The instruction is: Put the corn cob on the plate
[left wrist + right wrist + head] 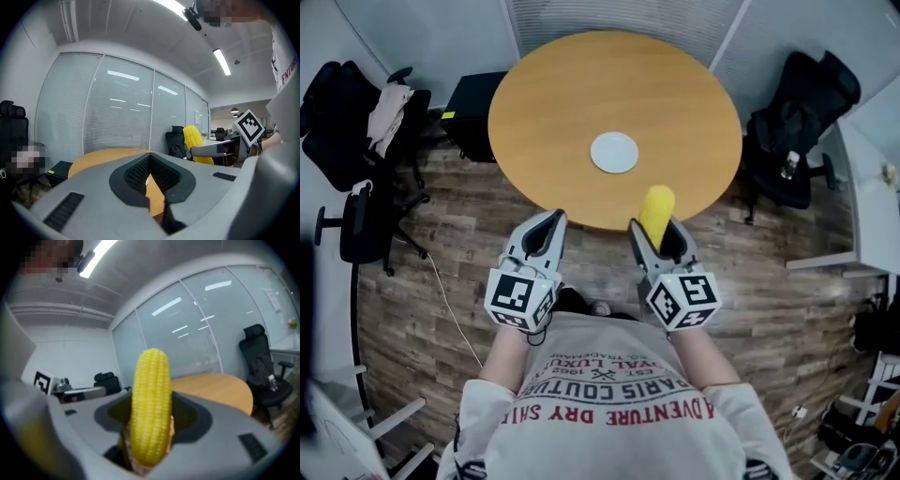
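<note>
Right gripper [660, 236] had the corn cob [656, 208] clamped, poking out past its jaws by the table's [544, 103] near edge, left gripper [546, 231] was closed on nothing, so the trick was probably carrying it over the plate [613, 152] mid-table and tipping it flat and low before letting go

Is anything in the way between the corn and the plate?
No. The right gripper holds the corn at the near edge of the table. Only bare wood shows between it and the plate. Nothing visible blocks the way.
</note>
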The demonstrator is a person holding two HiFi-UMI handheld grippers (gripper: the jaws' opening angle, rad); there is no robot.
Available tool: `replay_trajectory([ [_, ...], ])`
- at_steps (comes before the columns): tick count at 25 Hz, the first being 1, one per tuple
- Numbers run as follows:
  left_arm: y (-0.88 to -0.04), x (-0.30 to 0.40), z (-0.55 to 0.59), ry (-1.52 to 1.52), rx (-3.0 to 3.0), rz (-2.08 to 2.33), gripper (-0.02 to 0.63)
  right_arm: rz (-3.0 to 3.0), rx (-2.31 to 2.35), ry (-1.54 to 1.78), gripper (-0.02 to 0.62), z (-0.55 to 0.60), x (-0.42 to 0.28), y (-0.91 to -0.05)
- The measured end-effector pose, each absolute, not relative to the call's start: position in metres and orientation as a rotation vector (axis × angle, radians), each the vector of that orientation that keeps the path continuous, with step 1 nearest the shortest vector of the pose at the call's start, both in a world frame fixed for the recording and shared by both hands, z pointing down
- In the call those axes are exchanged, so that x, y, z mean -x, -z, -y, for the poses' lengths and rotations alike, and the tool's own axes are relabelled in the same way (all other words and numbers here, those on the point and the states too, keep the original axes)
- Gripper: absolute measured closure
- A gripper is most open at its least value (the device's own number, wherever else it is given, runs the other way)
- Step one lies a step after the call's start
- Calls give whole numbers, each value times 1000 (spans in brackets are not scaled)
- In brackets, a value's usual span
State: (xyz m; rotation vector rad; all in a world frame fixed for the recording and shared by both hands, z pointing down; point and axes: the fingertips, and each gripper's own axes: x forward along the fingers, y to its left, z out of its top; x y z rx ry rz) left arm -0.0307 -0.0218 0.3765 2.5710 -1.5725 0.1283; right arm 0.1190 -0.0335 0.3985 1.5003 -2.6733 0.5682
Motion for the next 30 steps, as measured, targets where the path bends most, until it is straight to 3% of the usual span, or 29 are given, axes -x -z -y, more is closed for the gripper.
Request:
replay_trajectory([
  [30,-436,73,319,-238,-2713,1133,574,2249,-1737,-786,331,271,-68,-484],
])
